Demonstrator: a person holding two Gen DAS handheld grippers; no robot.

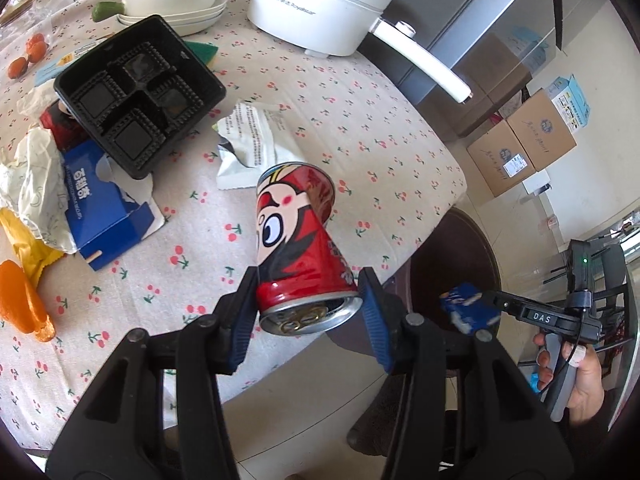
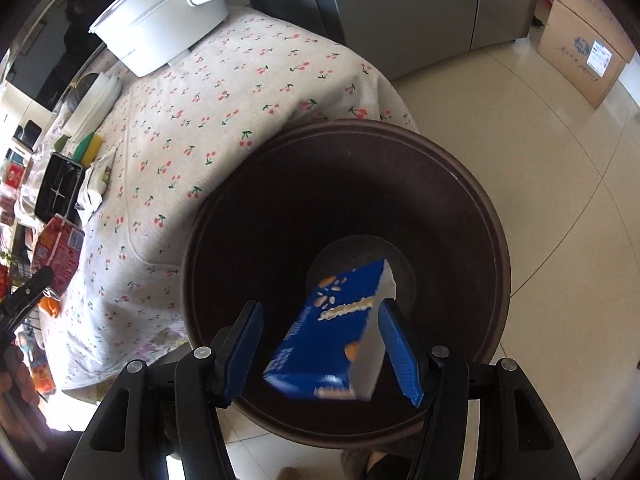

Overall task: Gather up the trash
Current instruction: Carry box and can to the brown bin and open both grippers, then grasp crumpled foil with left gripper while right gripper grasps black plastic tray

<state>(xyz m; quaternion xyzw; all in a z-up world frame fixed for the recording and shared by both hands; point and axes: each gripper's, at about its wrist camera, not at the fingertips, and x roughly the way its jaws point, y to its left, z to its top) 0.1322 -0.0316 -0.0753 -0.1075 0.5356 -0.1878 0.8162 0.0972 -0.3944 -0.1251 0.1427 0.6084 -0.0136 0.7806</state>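
My left gripper (image 1: 308, 300) is shut on a red cartoon drink can (image 1: 298, 236), held tilted above the table edge; the can also shows in the right wrist view (image 2: 60, 254). My right gripper (image 2: 320, 344) is open over the dark brown trash bin (image 2: 496, 240). A blue snack box (image 2: 340, 332) is between its pads, blurred, touching the right pad only and tipping into the bin. The right gripper and box also show in the left wrist view (image 1: 466, 306), above the bin (image 1: 464, 256).
On the cherry-print tablecloth (image 1: 280, 92) lie a black plastic tray (image 1: 140, 92), a white wrapper (image 1: 252, 136), a torn blue box (image 1: 104, 208), crumpled paper (image 1: 32, 188) and orange peel (image 1: 20, 300). A white electric pot (image 1: 320, 4) stands at the back. Cardboard boxes (image 1: 520, 140) sit on the floor.
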